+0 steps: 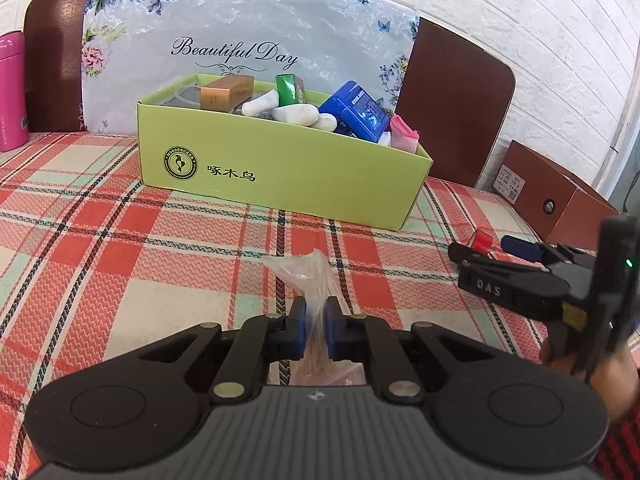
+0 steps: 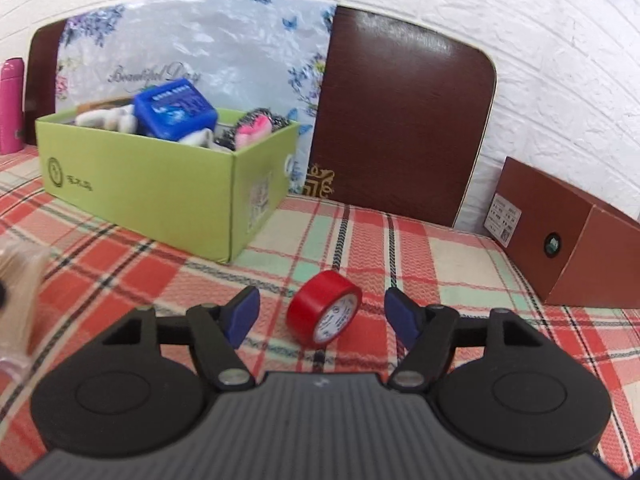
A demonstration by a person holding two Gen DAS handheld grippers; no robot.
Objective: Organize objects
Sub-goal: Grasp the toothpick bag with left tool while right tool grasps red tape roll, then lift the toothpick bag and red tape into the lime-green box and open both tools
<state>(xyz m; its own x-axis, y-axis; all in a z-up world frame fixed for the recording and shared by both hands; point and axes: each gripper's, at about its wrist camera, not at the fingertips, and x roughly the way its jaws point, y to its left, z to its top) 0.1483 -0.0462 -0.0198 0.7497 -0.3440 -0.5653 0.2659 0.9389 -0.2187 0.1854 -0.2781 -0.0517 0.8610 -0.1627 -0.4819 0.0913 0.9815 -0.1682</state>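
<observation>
Two tools, left tool (image 1: pixel 316 330) pinching clear bag (image 1: pixel 310 280), contents unclear

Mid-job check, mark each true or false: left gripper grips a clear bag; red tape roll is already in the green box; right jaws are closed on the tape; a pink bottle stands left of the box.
1. The left gripper is shut on the clear plastic bag of thin wooden sticks. True.
2. The red tape roll lies inside the green cardboard box. False: it lies on the plaid cloth, outside the box.
3. The right gripper is clamped on the tape. False: its jaws stand open either side of it.
4. A pink bottle stands left of the box. True.
</observation>
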